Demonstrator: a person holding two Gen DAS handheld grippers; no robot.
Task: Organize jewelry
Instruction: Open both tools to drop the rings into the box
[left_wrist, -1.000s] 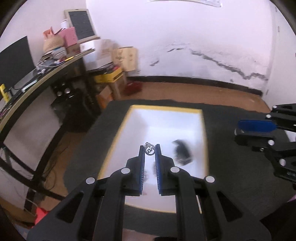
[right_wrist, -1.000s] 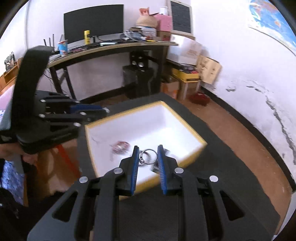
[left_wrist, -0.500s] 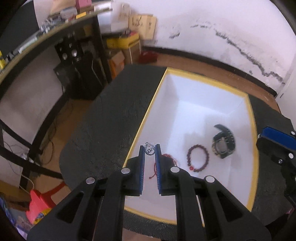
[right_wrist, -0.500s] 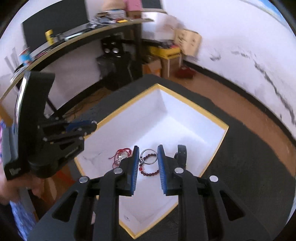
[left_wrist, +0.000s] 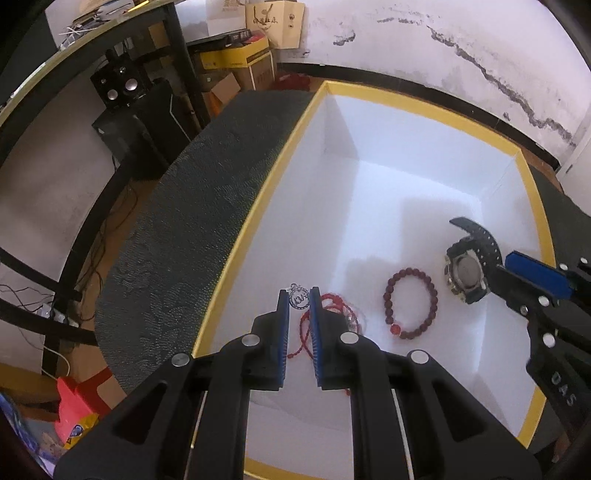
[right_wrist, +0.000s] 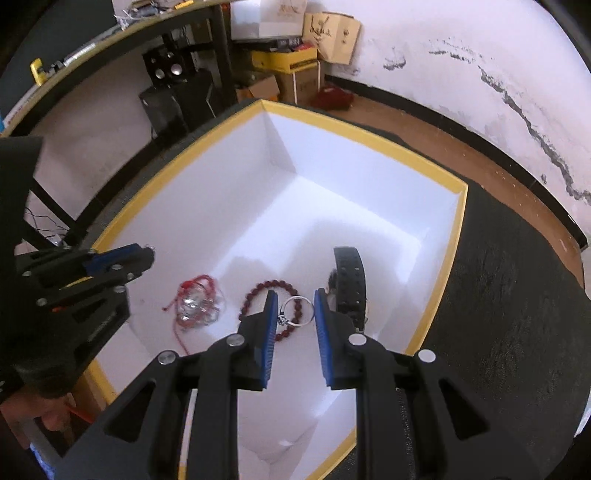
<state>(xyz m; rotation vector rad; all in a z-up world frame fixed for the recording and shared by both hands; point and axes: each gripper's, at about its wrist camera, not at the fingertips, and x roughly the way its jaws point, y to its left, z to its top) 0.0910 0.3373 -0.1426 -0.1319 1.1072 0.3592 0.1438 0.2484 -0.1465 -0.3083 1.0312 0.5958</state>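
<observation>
A white box with a yellow rim (left_wrist: 236, 236) (right_wrist: 369, 142) lies open on a dark table. My left gripper (left_wrist: 299, 297) hangs over its near left part, shut on a small silver pendant (left_wrist: 298, 297). My right gripper (right_wrist: 295, 312) hovers over the box's middle, shut on a silver ring (right_wrist: 295, 314). On the box floor lie a red cord bracelet (left_wrist: 334, 314) (right_wrist: 195, 302), a dark red bead bracelet (left_wrist: 410, 302) (right_wrist: 258, 291) and a black watch (left_wrist: 467, 267) (right_wrist: 349, 280). The right gripper (left_wrist: 535, 275) shows at the left wrist view's right edge, the left gripper (right_wrist: 122, 254) at the right wrist view's left.
The dark textured tabletop (left_wrist: 192, 221) (right_wrist: 498, 314) surrounds the box. Beyond it stand a desk with speakers (left_wrist: 122, 86), cardboard boxes (left_wrist: 236, 62) and a cracked white wall (right_wrist: 461, 55). A red object (left_wrist: 74, 406) lies on the floor at lower left.
Both grippers have come down toward the box and tilted to look into it, each keeping its piece. The jewelry on the box floor has come into clear view.
</observation>
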